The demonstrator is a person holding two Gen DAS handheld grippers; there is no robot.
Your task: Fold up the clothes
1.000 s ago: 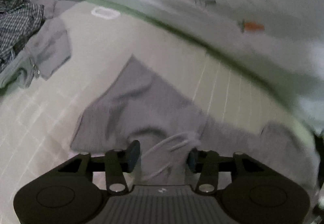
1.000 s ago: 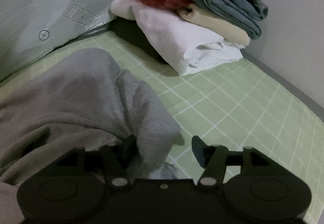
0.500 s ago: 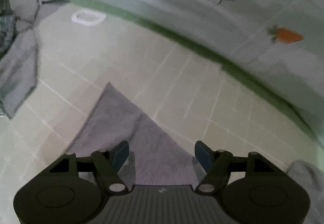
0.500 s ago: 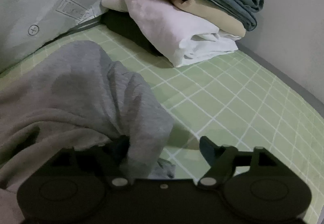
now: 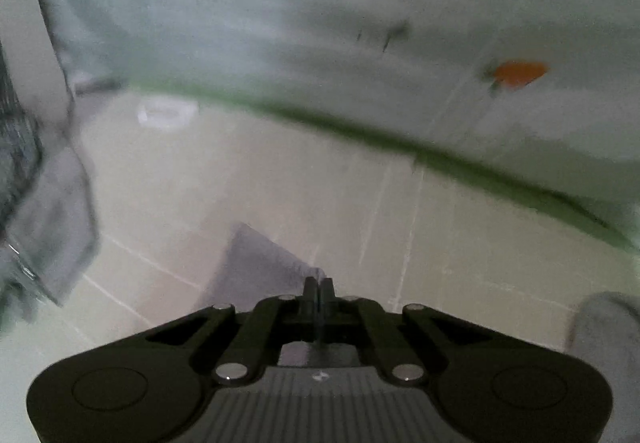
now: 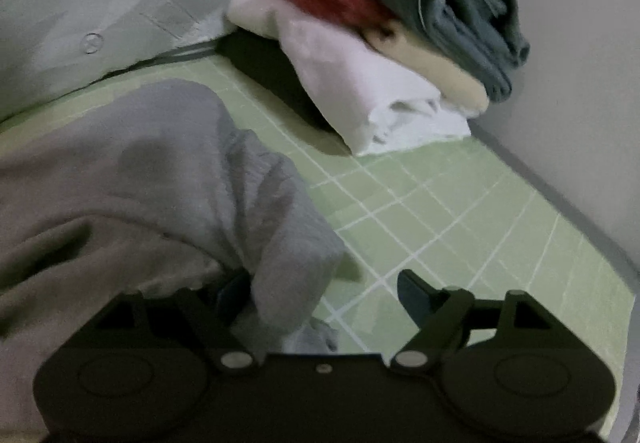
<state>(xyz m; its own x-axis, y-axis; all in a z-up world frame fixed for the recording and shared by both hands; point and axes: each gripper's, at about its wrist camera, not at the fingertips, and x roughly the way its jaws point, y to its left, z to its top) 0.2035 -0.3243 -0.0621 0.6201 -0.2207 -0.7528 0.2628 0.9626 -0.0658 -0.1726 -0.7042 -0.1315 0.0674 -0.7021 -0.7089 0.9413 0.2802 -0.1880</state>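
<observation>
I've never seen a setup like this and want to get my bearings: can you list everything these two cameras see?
Grey sweatshirt-like garment: one, grey, crumpled on the mat, one corner at the left gripper.
Green gridded mat: one, light green with white lines, under everything.
Stack of folded clothes: one, dark grey, red, cream and white layers, far corner by the wall.
Pale printed sheet: one, whitish with an orange mark, behind the mat.
Blurred checked and grey clothes: one heap, left edge.
White ring-shaped object: one, far left of mat.
Left gripper: black, shut on the garment's corner.
Right gripper: black, open, grey fabric between its fingers.
</observation>
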